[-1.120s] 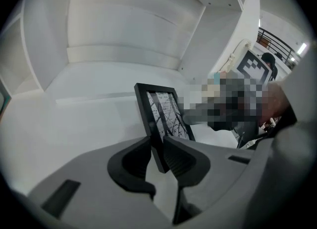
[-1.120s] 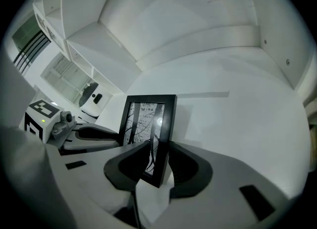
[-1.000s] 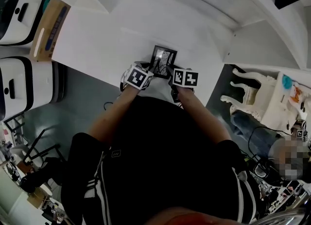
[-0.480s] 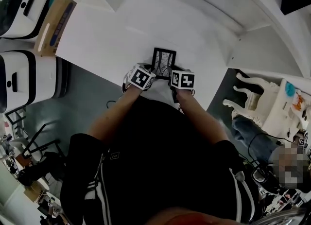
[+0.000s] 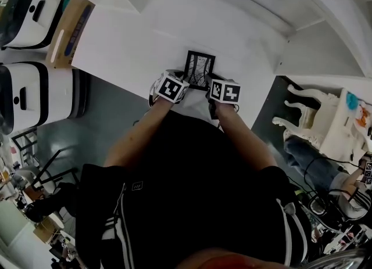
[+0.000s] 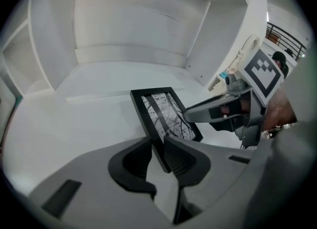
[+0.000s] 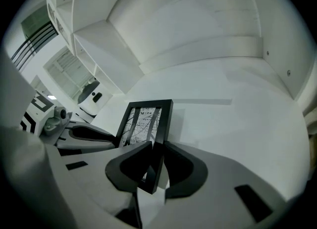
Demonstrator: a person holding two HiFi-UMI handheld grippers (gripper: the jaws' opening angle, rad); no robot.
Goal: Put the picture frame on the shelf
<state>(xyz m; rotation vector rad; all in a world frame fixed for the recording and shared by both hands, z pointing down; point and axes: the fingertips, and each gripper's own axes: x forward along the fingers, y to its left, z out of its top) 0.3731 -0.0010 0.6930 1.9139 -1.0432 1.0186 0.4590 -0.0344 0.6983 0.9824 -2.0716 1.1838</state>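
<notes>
A black picture frame [image 5: 199, 70] with a black-and-white print leans on the white shelf board [image 5: 128, 35]. My left gripper [image 5: 186, 82] is shut on the frame's left edge; in the left gripper view the frame [image 6: 166, 112] runs up from between the pads [image 6: 181, 156]. My right gripper [image 5: 210, 88] holds the right edge. Its jaws have just been closing, and the frame [image 7: 146, 119] sits pinched between its pads [image 7: 181, 166]. Each gripper shows in the other's view, the right gripper [image 6: 218, 114] and the left gripper [image 7: 84, 134] at the frame's opposite sides.
The shelf's back wall [image 6: 138, 20] and right side panel [image 5: 308, 47] enclose the board. Two white machines [image 5: 29, 6] [image 5: 23, 96] and a cardboard box [image 5: 67, 27] stand at the left. A white ornate chair [image 5: 305, 117] and a seated person [image 5: 349, 198] are at the right.
Both grippers stay at the frame's near edge. More of the frame shows beyond them than a second ago.
</notes>
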